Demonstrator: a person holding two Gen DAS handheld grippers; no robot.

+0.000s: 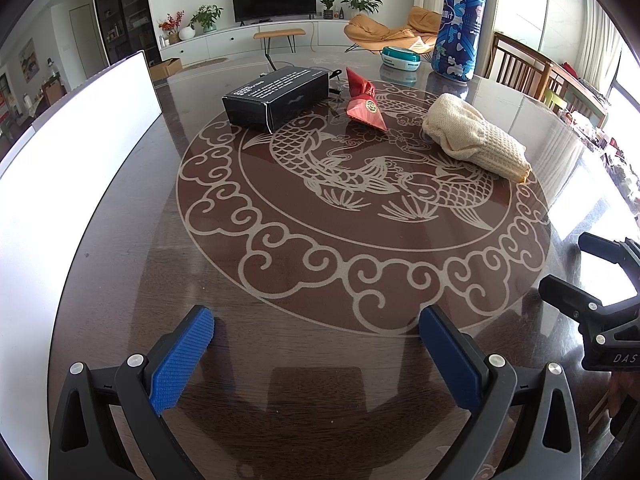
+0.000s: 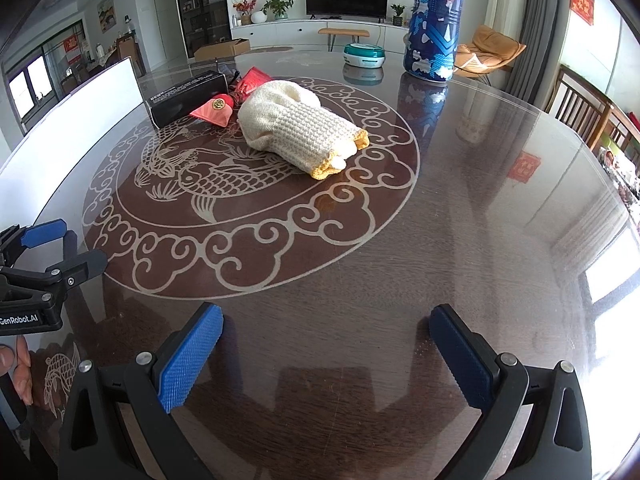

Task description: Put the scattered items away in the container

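Left gripper (image 1: 316,356) low over the dark table (image 1: 320,392), jaws spread wide, nothing between. Right gripper (image 2: 326,356) alongside, same pose, jaws apart and empty. White container (image 1: 76,128) stands at the table's left edge. Black box (image 1: 276,94), red packet (image 1: 366,108) and cream knitted cloth (image 1: 476,136) lie clustered across the carp medallion, well ahead of both. Bare tabletop between grippers and items.

white container (image 1: 80,128): runs off the left edge, inside not visible
blue tube (image 2: 436,20): top cropped by the frame
black box (image 2: 186,94): print too tiny to read, far end tucked behind the red packet (image 2: 216,114)
right gripper (image 1: 568,264): mostly cut off at the edge
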